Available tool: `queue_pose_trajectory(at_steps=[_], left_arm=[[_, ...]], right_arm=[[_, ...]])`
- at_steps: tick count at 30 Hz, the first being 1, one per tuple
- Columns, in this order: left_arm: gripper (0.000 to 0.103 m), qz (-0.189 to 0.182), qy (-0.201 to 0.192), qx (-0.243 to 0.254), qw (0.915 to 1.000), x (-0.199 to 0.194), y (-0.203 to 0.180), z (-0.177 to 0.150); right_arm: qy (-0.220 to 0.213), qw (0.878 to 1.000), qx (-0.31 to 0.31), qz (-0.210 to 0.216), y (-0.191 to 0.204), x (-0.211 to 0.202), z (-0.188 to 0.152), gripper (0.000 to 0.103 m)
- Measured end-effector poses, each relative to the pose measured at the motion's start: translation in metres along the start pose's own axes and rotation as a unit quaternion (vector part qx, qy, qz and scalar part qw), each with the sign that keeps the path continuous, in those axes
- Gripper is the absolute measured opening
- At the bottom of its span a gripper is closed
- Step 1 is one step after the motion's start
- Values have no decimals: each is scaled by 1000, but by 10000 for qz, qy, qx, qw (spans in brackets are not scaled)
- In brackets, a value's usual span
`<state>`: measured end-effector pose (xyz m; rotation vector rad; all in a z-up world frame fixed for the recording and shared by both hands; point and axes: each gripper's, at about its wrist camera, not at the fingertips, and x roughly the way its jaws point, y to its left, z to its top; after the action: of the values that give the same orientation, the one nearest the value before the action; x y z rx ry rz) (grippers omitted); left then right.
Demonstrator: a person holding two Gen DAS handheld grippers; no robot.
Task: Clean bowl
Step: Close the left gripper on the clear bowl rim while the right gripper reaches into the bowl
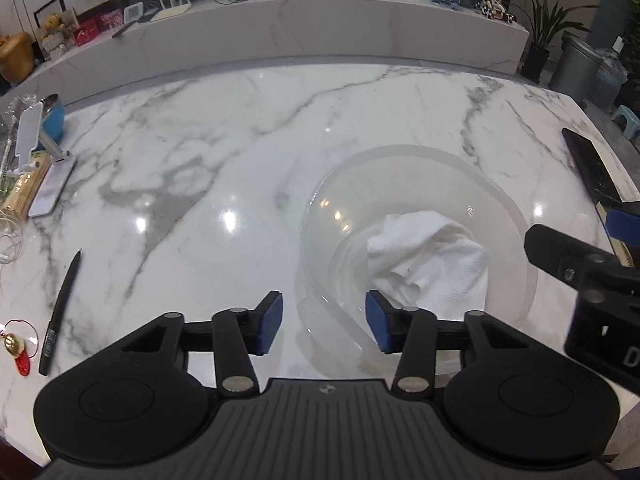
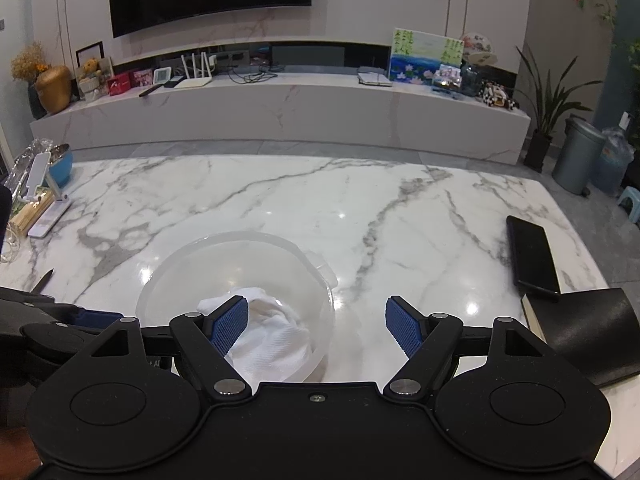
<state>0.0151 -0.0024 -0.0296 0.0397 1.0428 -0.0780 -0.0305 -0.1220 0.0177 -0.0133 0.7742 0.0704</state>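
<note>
A clear plastic bowl [image 1: 416, 240] is seen standing on a white marble table [image 1: 240, 128], with a crumpled white cloth [image 1: 430, 264] lying inside it against the near wall. In the left wrist view the left gripper [image 1: 325, 322] is held low at the bowl's near rim, its jaws spread apart and empty: one blue pad [image 1: 378, 322] sits at the rim by the cloth, and the other pad is outside the bowl over the table. Whether the rim is touched cannot be told. The right gripper [image 1: 580, 264] is caught only in part at the right edge of this view, so its jaws are not shown there. In the right wrist view the right gripper [image 2: 316, 326] is seen with its jaws wide apart and nothing between them; its left pad [image 2: 228, 324] overlaps the cloth [image 2: 276, 340] in the bowl [image 2: 236, 280], and its right pad is over bare table [image 2: 320, 200]. A small tab on the bowl's far rim is shown only in this view. A black phone [image 2: 532, 256] lying partly on a dark book [image 2: 588, 332] is shown fully here, while only its edge is caught in the left view. A black pen [image 1: 60, 312] and a red and gold charm [image 1: 18, 348] at the table's left are shown whole only in the left view. A blue bowl [image 2: 62, 166] and a white phone stand [image 2: 38, 176] are seen at the far left corner in both views.
</note>
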Motion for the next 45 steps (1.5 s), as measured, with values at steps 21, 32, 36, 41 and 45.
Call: queue_pose_trajectory(at_steps=[21, 32, 36, 41, 45], left_arm=[[22, -288, 272, 553, 9977, 0, -1, -8], [21, -380, 292, 1082, 9930, -8, -3, -22], [21, -319, 253, 1278, 9910, -10, -7, -28], [21, -341, 245, 1303, 9906, -10, -4, -30], [21, -338, 232, 1307, 9906, -11, -3, -30]], right_arm=[[166, 9976, -529, 407, -2, 0, -6, 74], [516, 9775, -1713, 1114, 19, 4, -23, 74], [675, 9664, -2094, 1330, 29, 8, -32, 73], [854, 9535, -2426, 1568, 39, 15, -41, 56], [948, 9452, -2694, 1583, 51, 21, -51, 51]])
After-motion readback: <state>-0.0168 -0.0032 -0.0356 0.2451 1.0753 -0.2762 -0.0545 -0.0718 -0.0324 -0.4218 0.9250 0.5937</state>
